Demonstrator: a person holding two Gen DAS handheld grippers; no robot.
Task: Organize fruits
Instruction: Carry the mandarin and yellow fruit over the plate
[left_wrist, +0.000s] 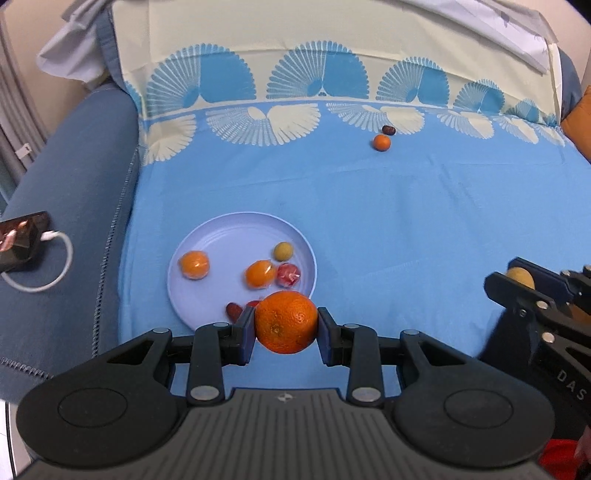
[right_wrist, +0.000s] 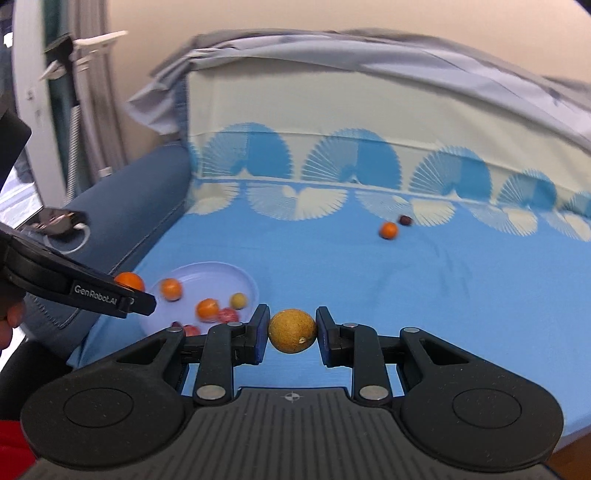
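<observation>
The left gripper (left_wrist: 286, 326) is matte black plastic, with two broad rounded lobes, each bearing a shallow circular recess, either side of a grey ribbed centre plate marked with a small compass-like emblem. Black link arms run from the lobes to the fingers (left_wrist: 243, 332), joined by flat silver round pivot pins; the finger pads are dark blue. The right gripper (right_wrist: 291, 330) has the same build. Seen from the side, its body carries pale "DAS" letters; the left one's reads "GenRobot.AI" in white. A red sleeve (left_wrist: 557, 458) shows at the near right.
</observation>
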